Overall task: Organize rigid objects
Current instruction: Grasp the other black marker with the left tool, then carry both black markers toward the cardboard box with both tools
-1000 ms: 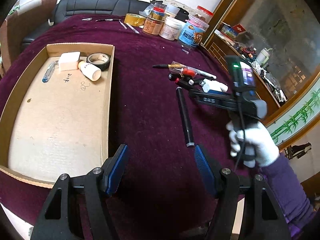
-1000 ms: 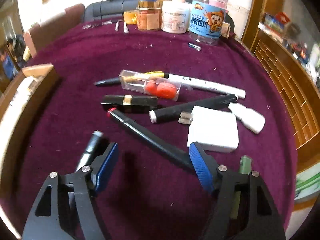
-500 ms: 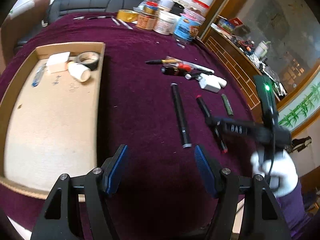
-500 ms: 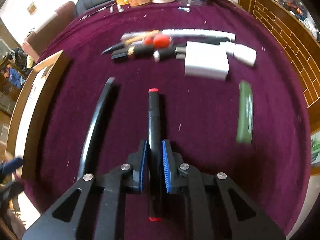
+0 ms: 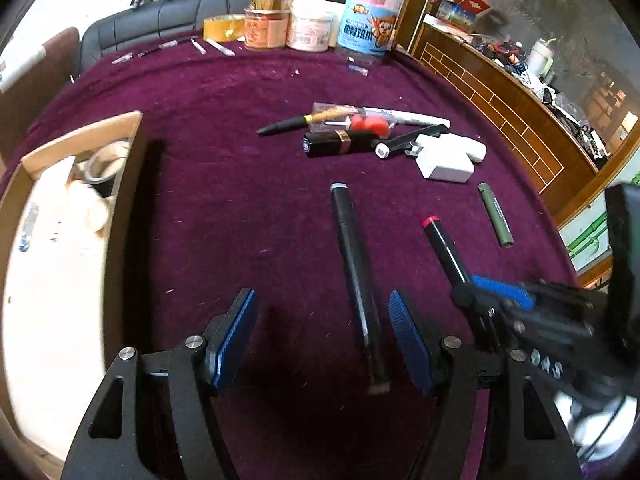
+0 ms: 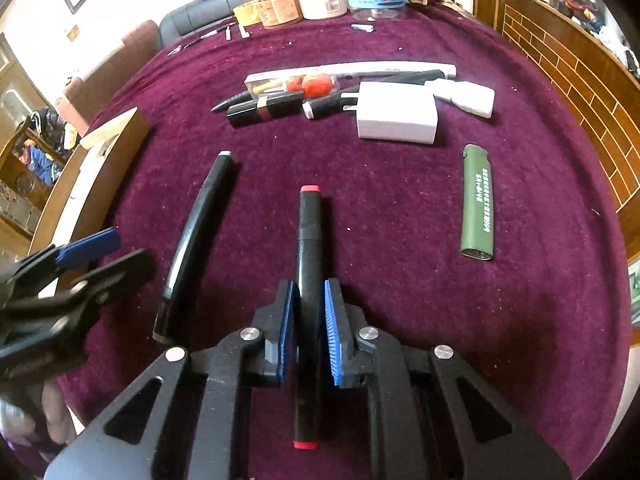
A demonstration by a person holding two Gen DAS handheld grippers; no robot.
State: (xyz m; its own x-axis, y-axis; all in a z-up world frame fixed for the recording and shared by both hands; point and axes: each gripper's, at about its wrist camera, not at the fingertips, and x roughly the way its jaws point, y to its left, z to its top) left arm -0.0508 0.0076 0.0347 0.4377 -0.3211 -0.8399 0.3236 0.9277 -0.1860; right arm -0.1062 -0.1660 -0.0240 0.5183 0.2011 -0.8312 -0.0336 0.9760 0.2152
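Right wrist view: we see our right gripper (image 6: 307, 318) pitched downward, clamped on the red-capped marker (image 6: 307, 240); our left gripper (image 5: 322, 336) gapes over the black pen (image 5: 356, 276).

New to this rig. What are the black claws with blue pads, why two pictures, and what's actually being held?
No robot arm here: a person carries one handheld two-finger gripper in each hand, and each has a fisheye camera looking along its fingers. So there are two views of one table with a purple cloth.

In the left wrist view the left gripper is open, straddling a black pen on the cloth without gripping it. The cardboard tray sits to its left.

In the right wrist view the right gripper is shut on a black marker with red ends.

Loose nearby: a green lighter, a white charger, a black lipstick tube, and jars at the far edge.
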